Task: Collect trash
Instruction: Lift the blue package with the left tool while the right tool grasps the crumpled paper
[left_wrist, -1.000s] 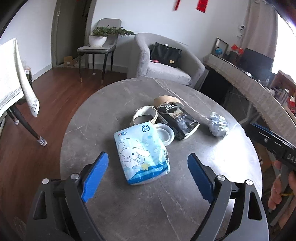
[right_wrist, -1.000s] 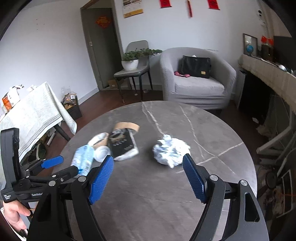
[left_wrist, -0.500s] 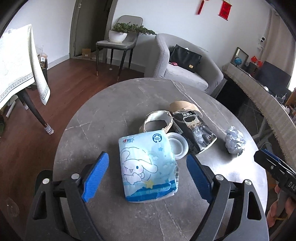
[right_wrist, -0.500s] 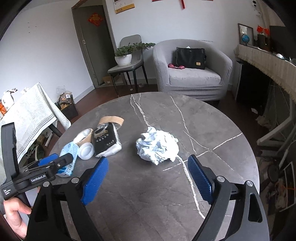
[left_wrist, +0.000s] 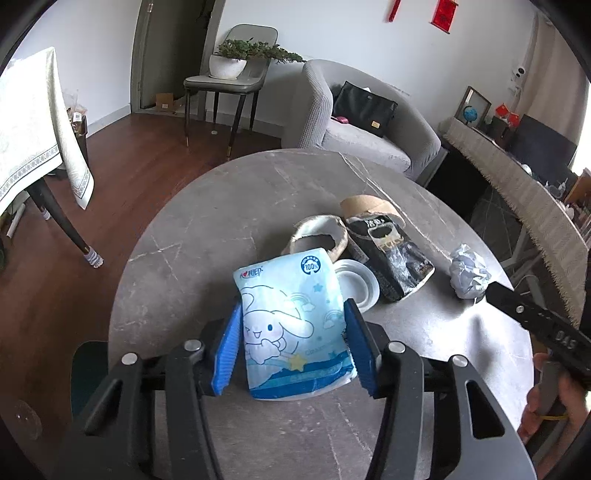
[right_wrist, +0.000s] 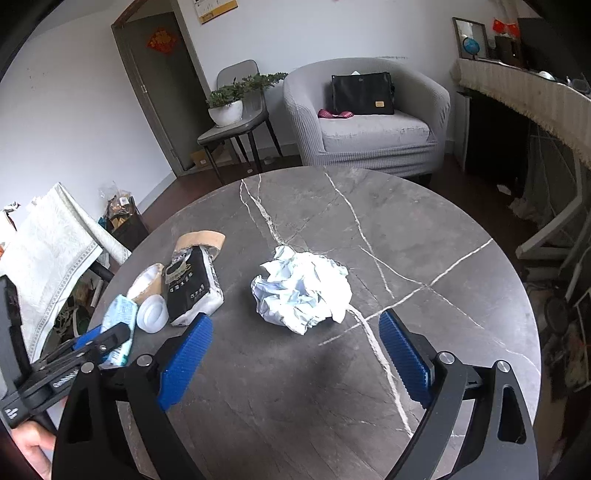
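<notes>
Tissue pack (left_wrist: 291, 325) pinched in left gripper (left_wrist: 291, 350) on tabletop (left_wrist: 221, 229); soft wrapper may slip. Right gripper (right_wrist: 291, 354) wide before crumpled paper (right_wrist: 301, 290); could nudge it away.

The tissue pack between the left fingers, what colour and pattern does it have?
The tissue pack is light blue with a white cartoon dog, stars and rainbows; clearest in the left wrist view.

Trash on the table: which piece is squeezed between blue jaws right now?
The light blue cartoon tissue pack, pinched by the left gripper. The crumpled paper ball just sits free ahead of the open right gripper.
</notes>
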